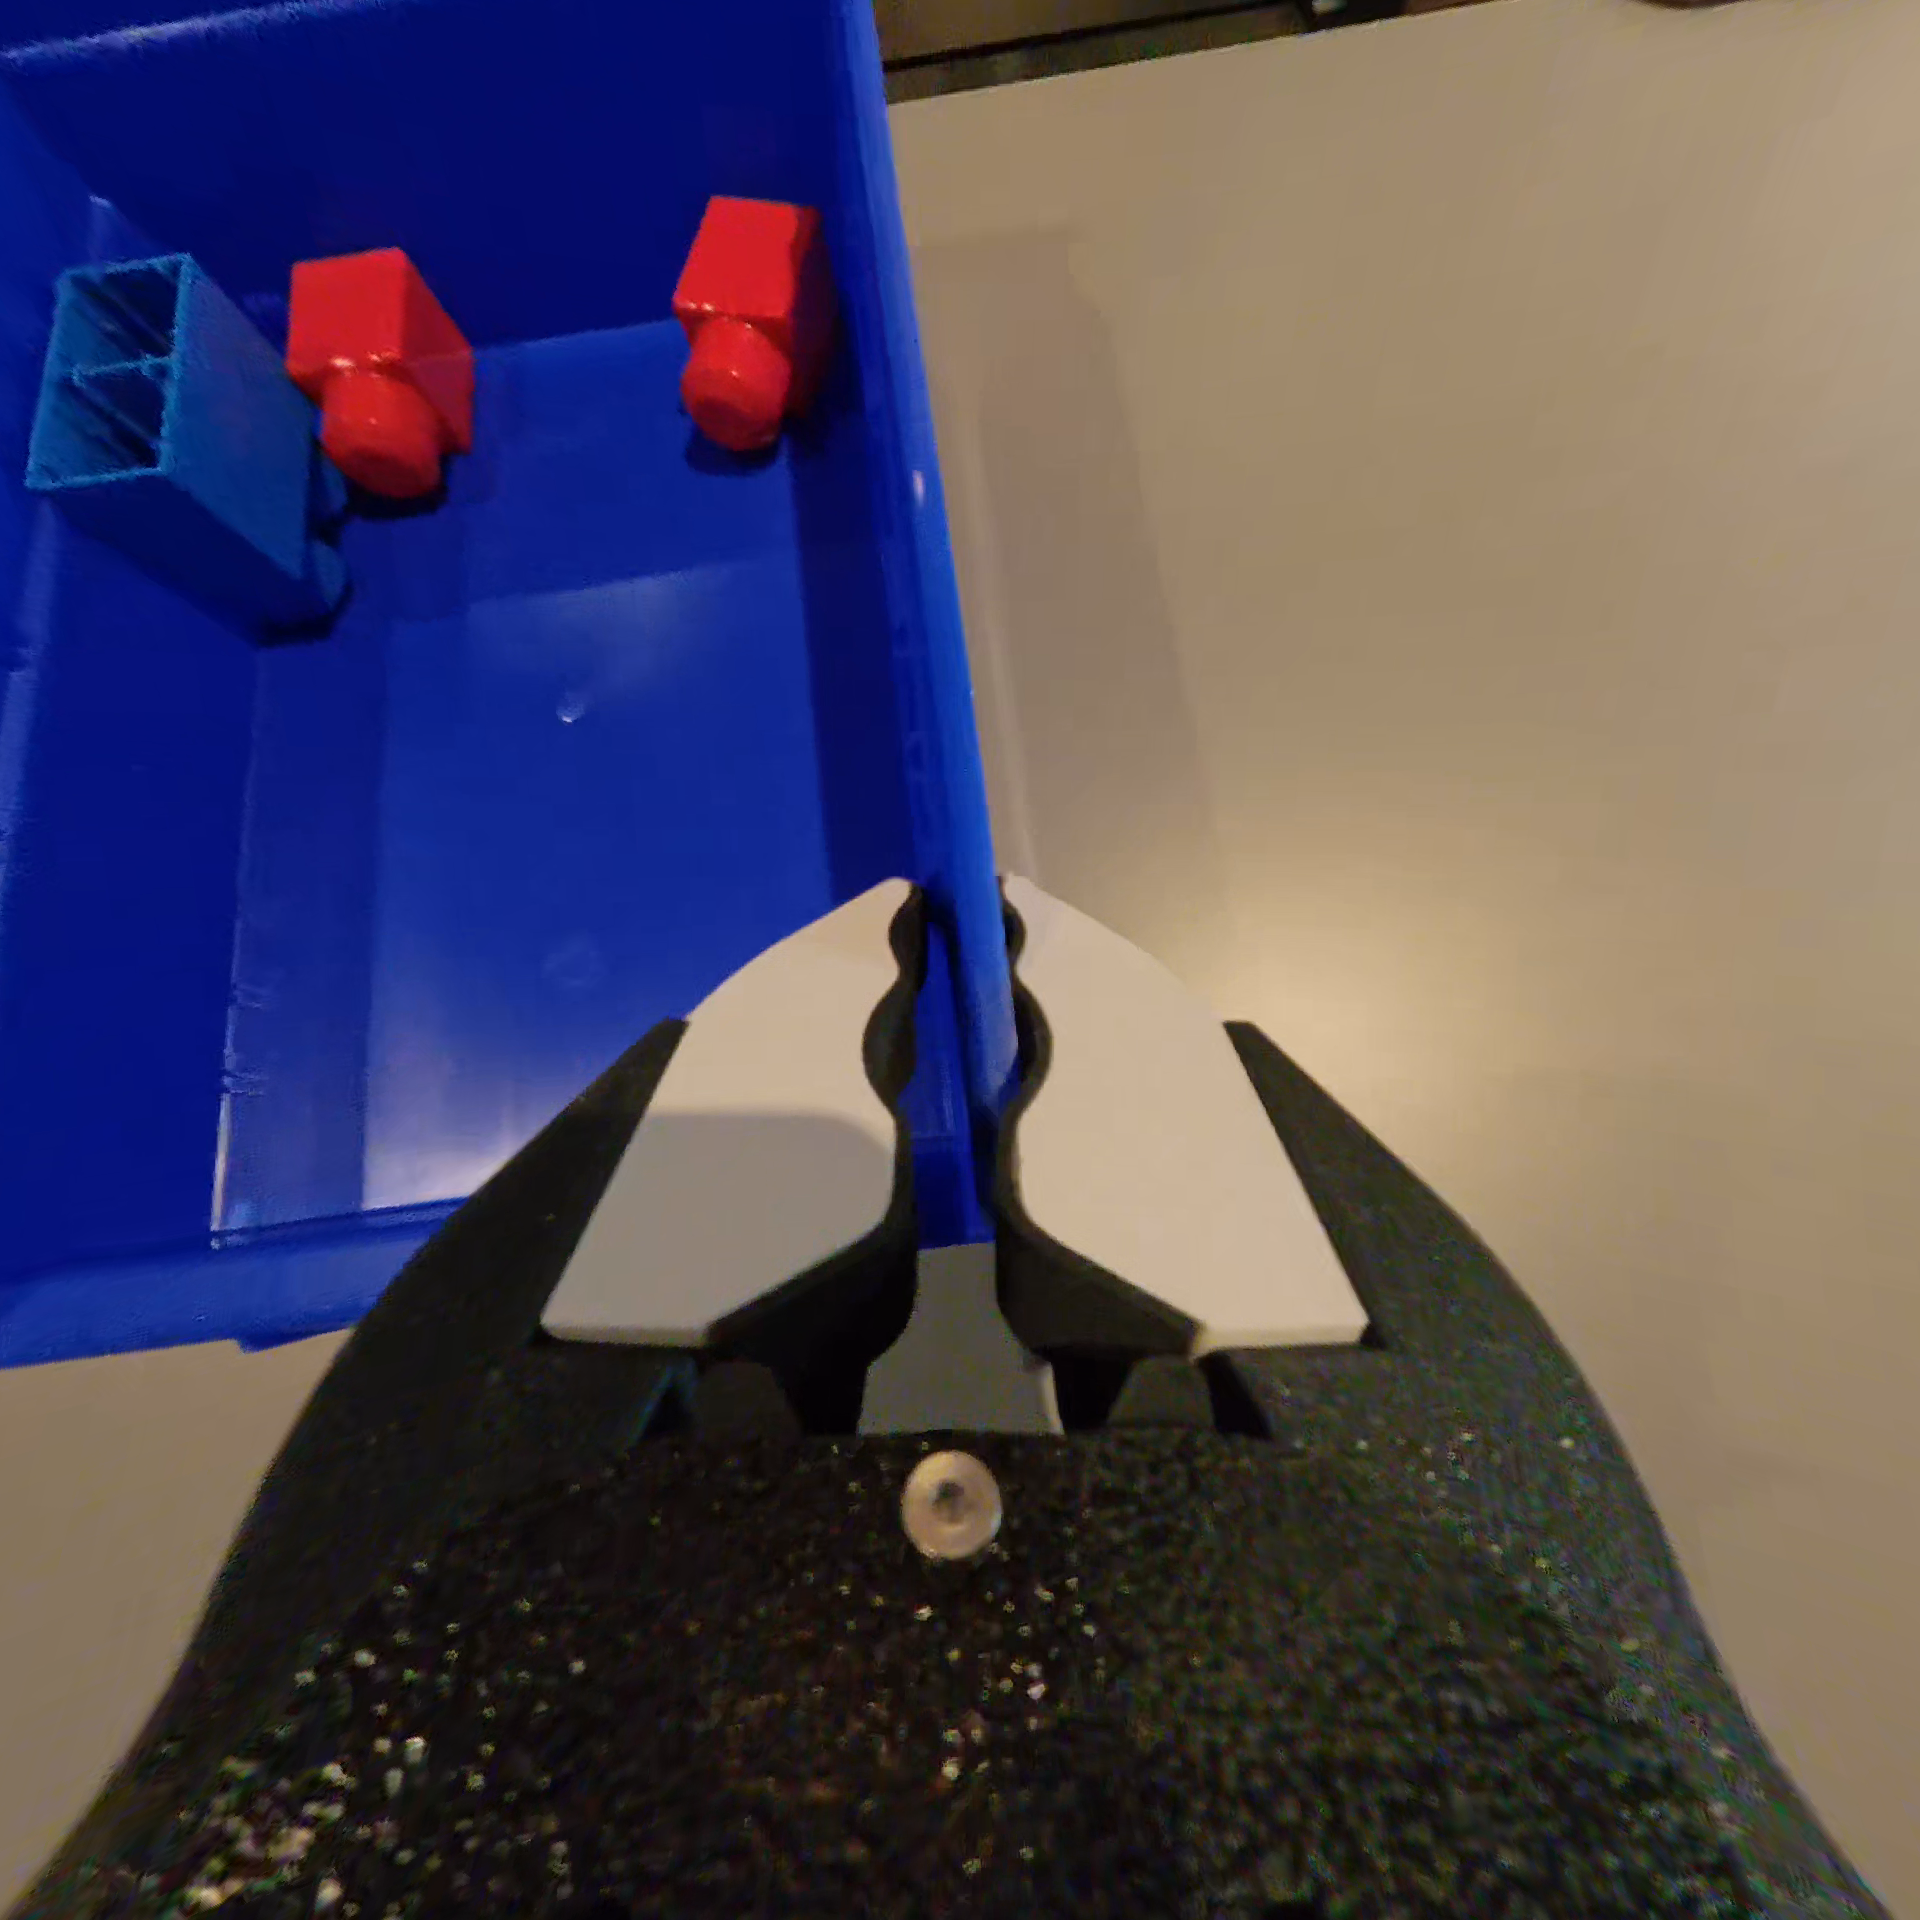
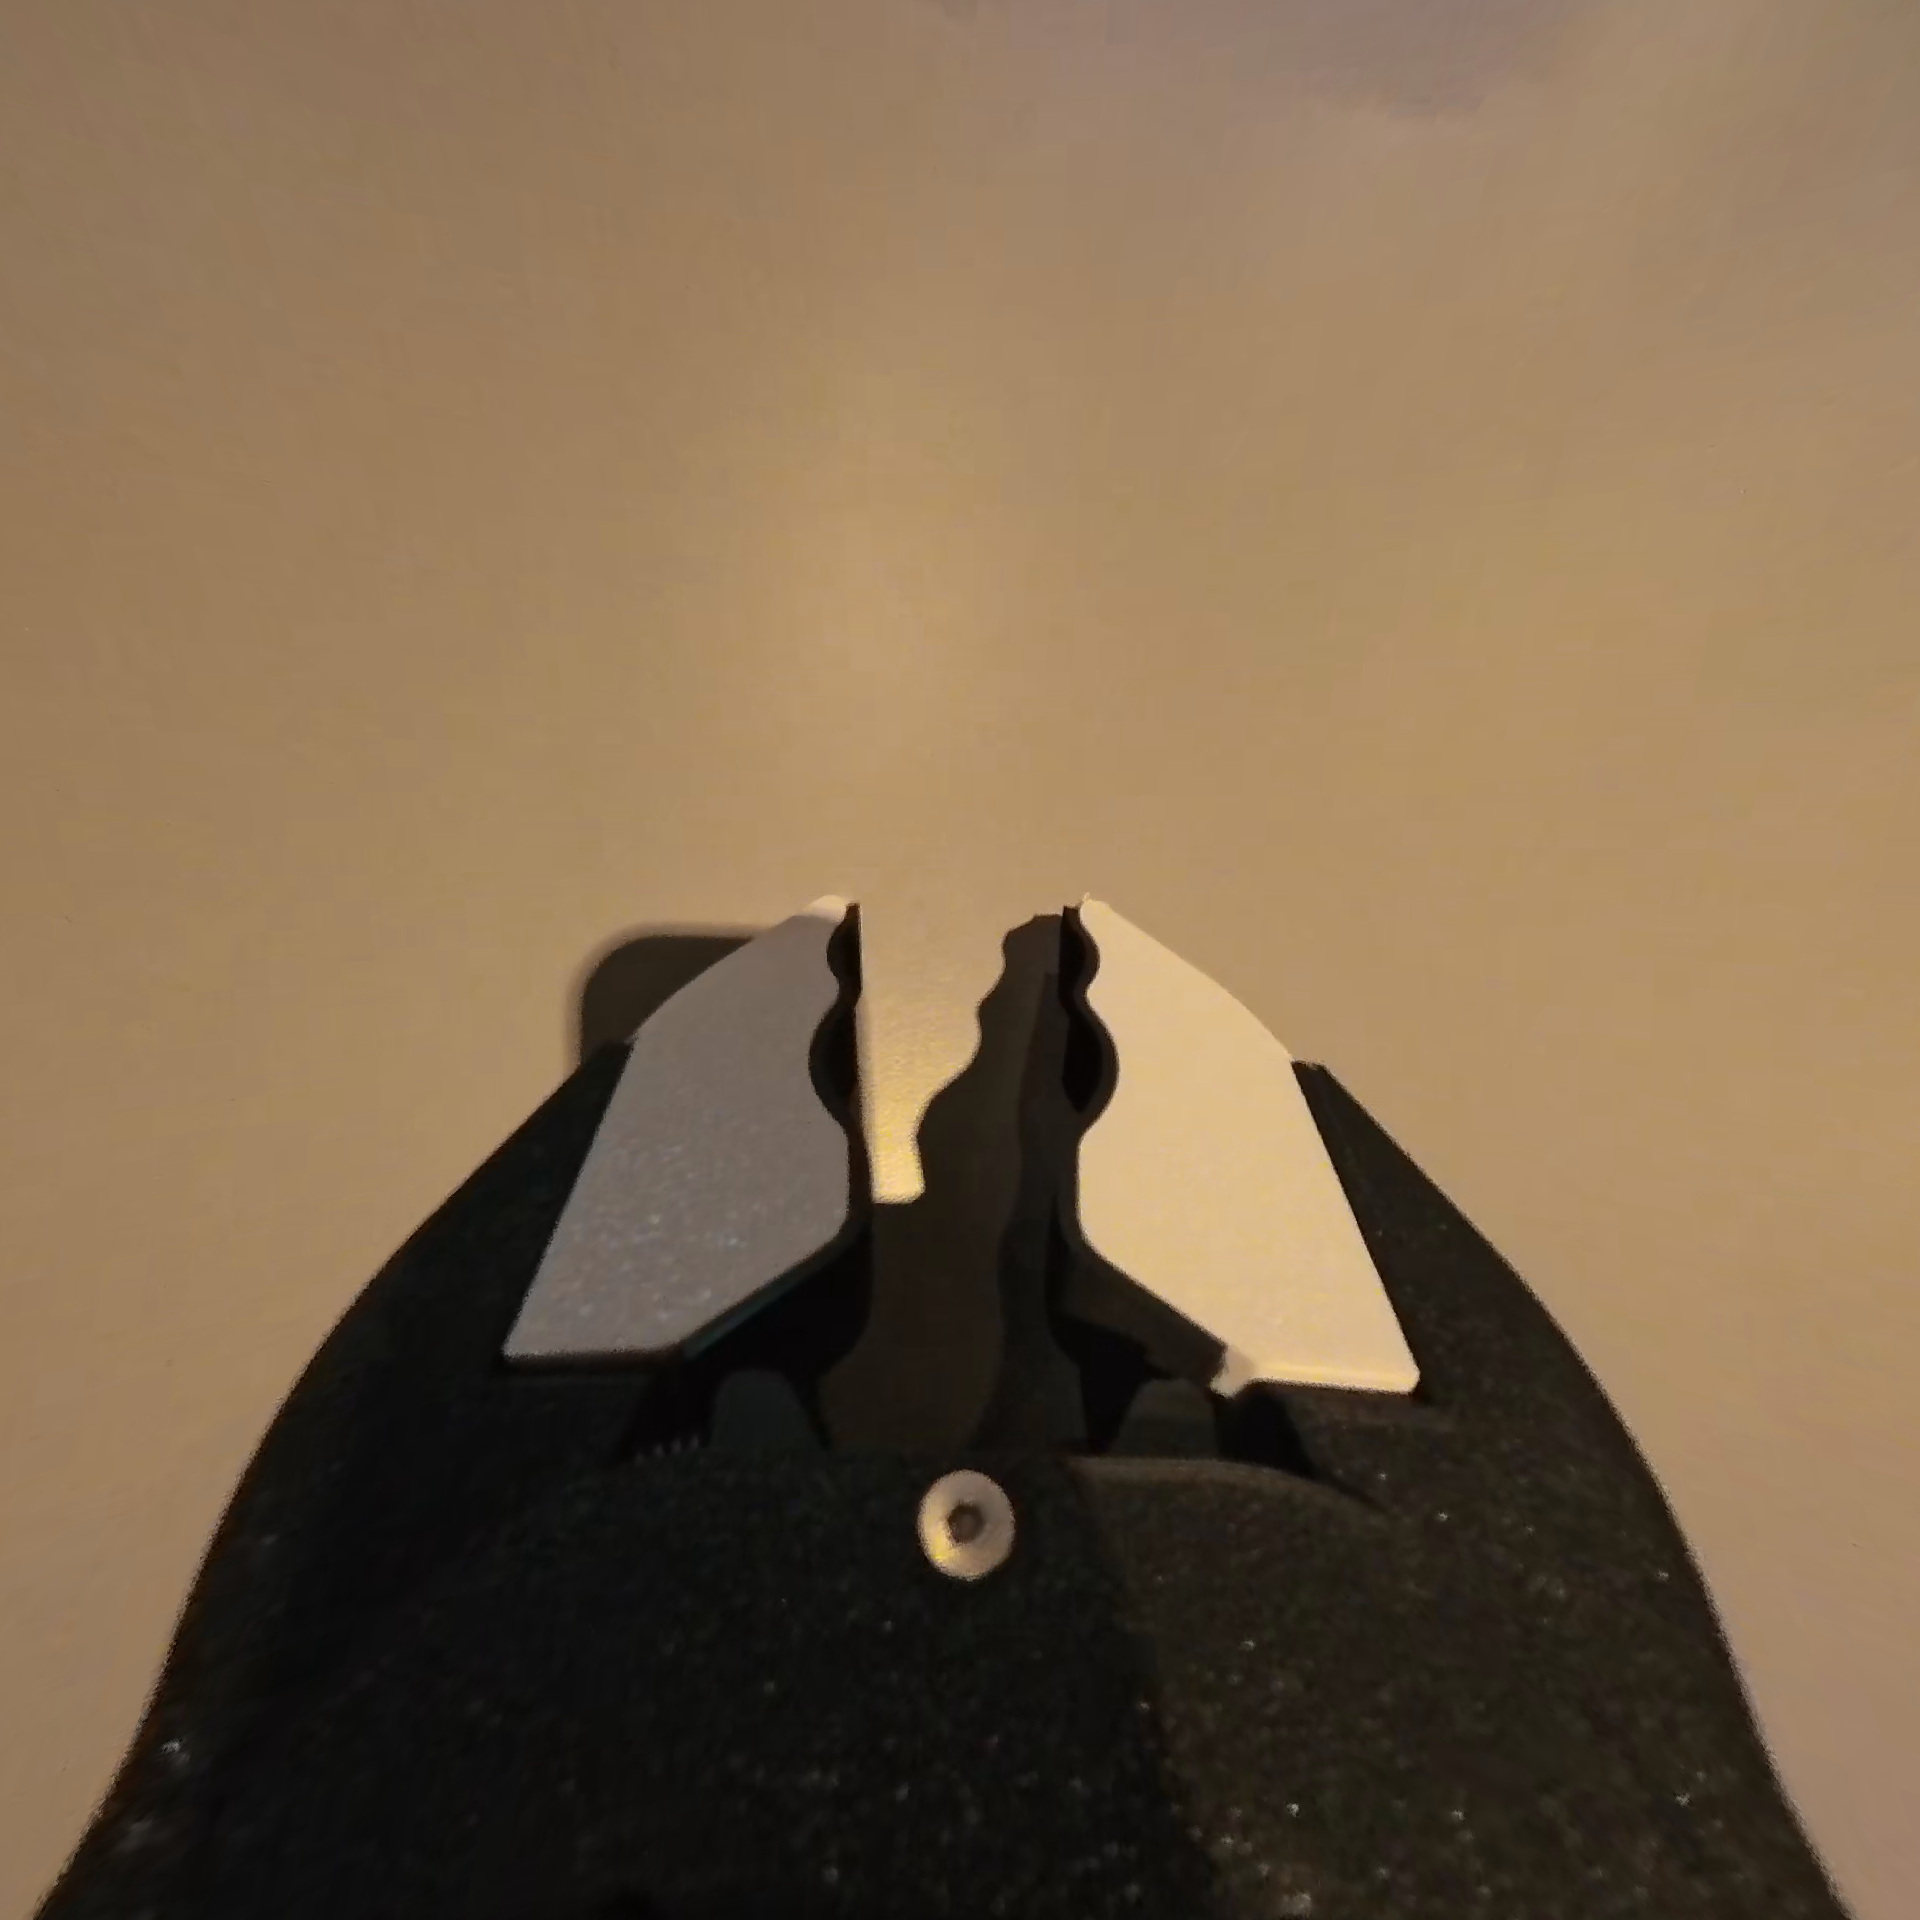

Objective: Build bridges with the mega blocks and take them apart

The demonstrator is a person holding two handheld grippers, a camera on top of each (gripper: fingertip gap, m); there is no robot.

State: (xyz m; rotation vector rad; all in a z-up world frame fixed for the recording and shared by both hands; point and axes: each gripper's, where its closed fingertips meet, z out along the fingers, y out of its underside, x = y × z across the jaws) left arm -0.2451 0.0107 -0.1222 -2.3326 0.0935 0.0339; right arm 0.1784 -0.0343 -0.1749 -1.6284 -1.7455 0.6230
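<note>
A blue plastic bin (image 1: 914, 623) fills the left of the left wrist view. My left gripper (image 1: 961, 888) is shut on the bin's right side wall, one finger inside and one outside. Inside, at the far end, lie two red single-stud blocks (image 1: 379, 343) (image 1: 748, 275) and a blue two-stud block (image 1: 208, 447), all on their sides. The blue block touches the left red one. My right gripper (image 2: 966, 914) is slightly open and empty, low over the bare table (image 2: 935, 520). No blocks show in the right wrist view.
The beige table (image 1: 1455, 623) stretches to the right of the bin. Its far edge, with a dark strip behind it (image 1: 1351, 42), runs along the top of the left wrist view. The tips of one gripper are about 45 cm away from the tips of the other.
</note>
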